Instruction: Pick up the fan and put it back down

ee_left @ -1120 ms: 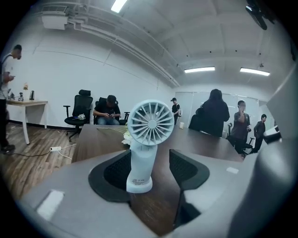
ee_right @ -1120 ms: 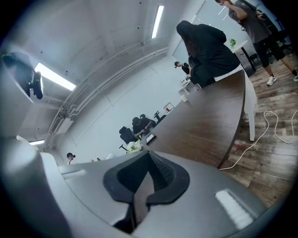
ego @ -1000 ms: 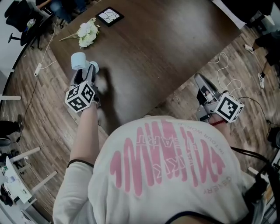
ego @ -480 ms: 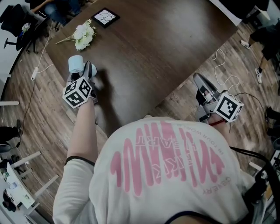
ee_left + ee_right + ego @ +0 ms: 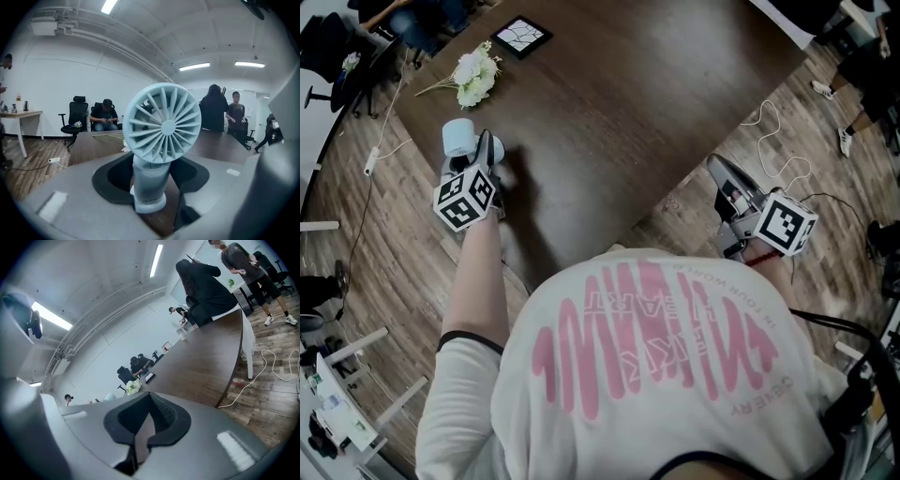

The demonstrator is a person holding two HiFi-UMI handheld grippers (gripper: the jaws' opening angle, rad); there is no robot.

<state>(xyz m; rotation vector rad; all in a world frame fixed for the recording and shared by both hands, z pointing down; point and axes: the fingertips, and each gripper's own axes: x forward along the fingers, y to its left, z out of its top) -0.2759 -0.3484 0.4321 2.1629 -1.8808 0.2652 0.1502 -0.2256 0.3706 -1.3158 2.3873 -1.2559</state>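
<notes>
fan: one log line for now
left gripper jaws closing round fan, no grip yet | fan upright on table | right gripper shut, empty

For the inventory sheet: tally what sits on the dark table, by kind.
fan: 1
bunch of flowers: 1
square frame: 1
Total: 3
</notes>
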